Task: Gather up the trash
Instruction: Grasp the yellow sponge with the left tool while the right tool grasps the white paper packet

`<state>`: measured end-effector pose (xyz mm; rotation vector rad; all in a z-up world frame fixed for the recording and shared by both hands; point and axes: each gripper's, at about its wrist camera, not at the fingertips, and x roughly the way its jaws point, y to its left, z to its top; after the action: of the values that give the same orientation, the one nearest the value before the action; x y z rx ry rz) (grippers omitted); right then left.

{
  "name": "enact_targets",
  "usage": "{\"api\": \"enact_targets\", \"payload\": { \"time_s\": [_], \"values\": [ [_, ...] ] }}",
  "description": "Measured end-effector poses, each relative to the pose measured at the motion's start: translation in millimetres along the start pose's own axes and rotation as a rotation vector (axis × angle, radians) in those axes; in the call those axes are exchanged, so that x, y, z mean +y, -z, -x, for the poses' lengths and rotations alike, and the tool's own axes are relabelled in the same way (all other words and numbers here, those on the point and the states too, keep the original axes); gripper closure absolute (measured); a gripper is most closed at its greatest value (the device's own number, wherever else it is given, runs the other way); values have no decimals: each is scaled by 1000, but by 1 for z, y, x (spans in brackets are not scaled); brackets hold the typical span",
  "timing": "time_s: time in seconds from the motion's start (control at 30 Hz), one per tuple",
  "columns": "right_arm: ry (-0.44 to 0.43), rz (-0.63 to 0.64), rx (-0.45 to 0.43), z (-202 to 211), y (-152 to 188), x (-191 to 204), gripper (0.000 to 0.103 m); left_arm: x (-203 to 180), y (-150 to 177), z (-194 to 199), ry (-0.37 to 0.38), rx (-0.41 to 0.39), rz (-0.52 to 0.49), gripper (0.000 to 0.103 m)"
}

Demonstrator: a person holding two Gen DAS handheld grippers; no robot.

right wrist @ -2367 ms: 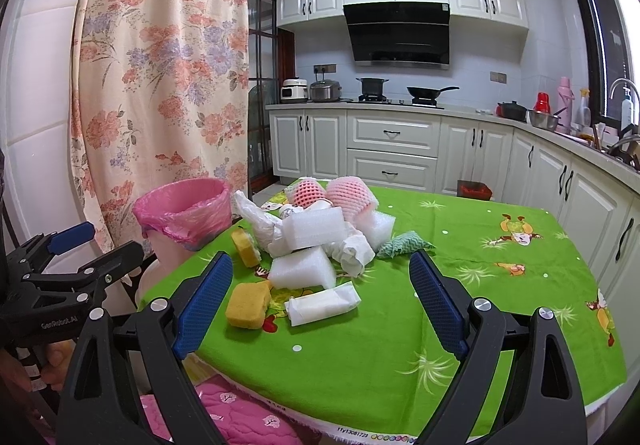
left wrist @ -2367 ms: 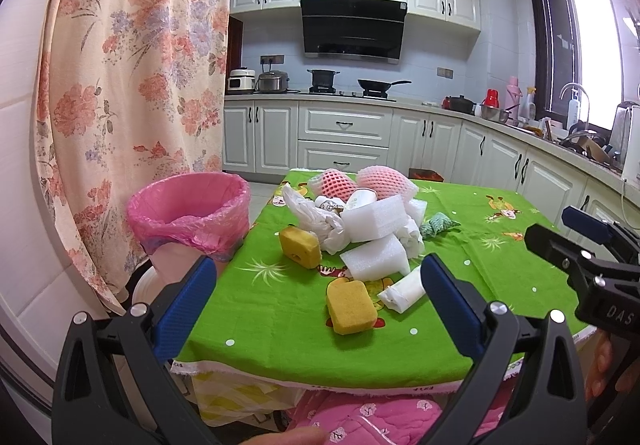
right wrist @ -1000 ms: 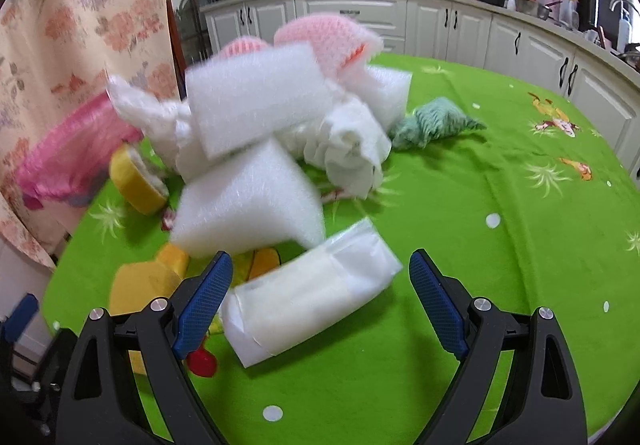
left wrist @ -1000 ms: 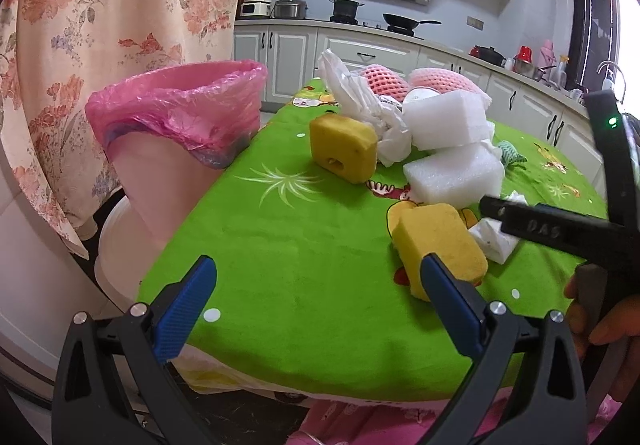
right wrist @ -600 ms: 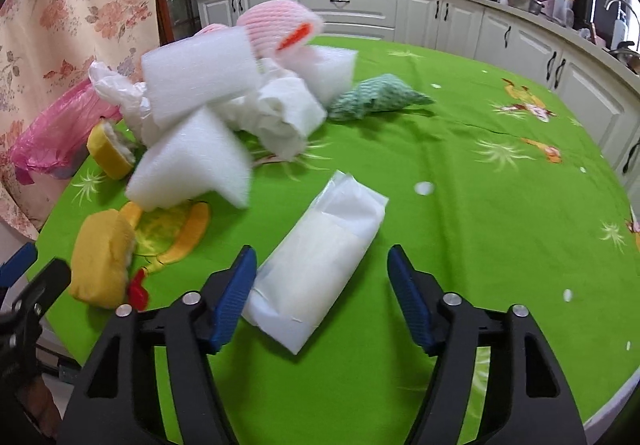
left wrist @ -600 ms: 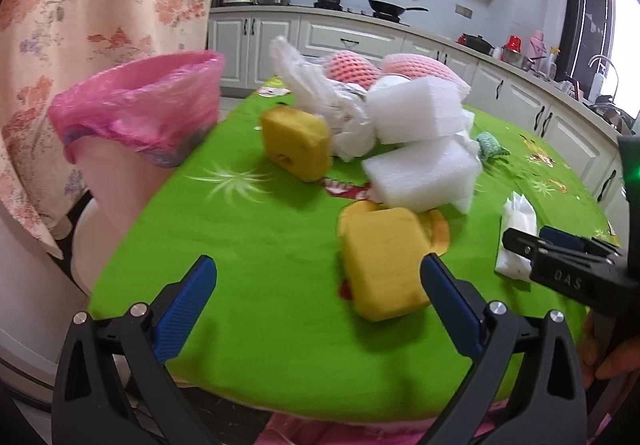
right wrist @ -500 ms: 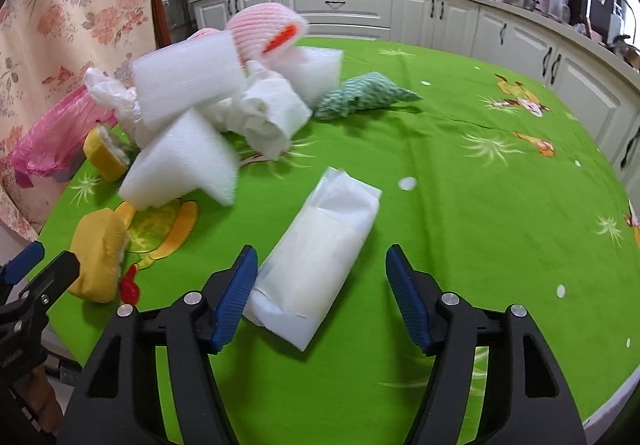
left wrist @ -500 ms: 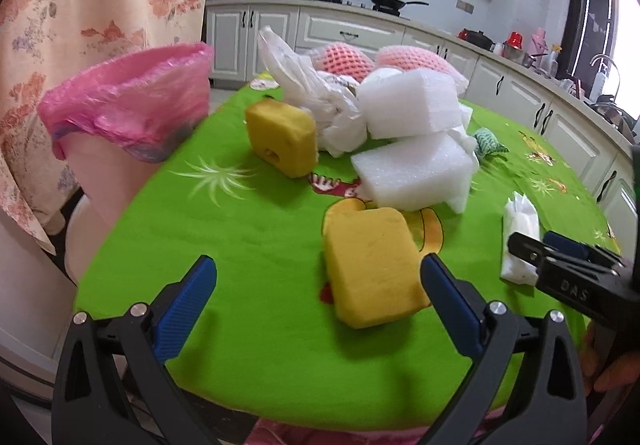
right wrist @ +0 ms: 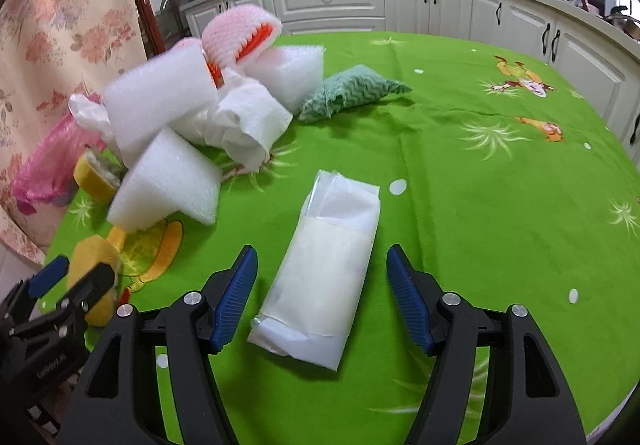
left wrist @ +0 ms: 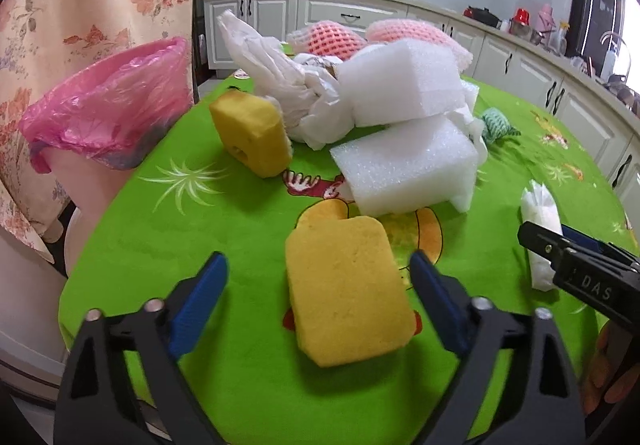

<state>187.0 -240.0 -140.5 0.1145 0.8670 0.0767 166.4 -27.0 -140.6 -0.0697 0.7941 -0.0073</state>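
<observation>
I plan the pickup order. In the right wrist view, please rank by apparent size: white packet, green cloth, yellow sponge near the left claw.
1. white packet, largest, though nearest the camera.
2. green cloth.
3. yellow sponge, partly hidden behind the left claw, so unsure against the cloth.

A flat yellow sponge (left wrist: 346,289) lies near on the green table (left wrist: 224,221), a white plastic packet (right wrist: 324,277) to its right. Farther off, white foam blocks (left wrist: 408,169), a second sponge (left wrist: 252,133), crumpled bags (left wrist: 288,85) and pink netting (left wrist: 332,39) are heaped together; a pink-lined bin (left wrist: 104,113) stands far left.
</observation>
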Motion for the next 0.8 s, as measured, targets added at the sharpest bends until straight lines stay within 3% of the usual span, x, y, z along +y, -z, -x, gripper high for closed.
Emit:
{"api": "enact_targets", "payload": {
  "time_s": [0.1,0.17,0.27,0.53,0.8],
  "values": [
    [16,18,-15,1,0,-1,58,-3,2,-3,18,14,-11,28],
    [12,22,-22,1,0,-2,62,-5,5,-4,38,18,-19,51],
    [-5,35,-39,3,3,-2,70,-9,6,-1,57,1,-30,55],
    [-87,71,-158,30,-19,14,74,-1,-16,31,19,-154,-30,57],
    [-191,175,-284,57,-59,63,74,30,-59,55,-15,-252,20,57]
  ]
}}
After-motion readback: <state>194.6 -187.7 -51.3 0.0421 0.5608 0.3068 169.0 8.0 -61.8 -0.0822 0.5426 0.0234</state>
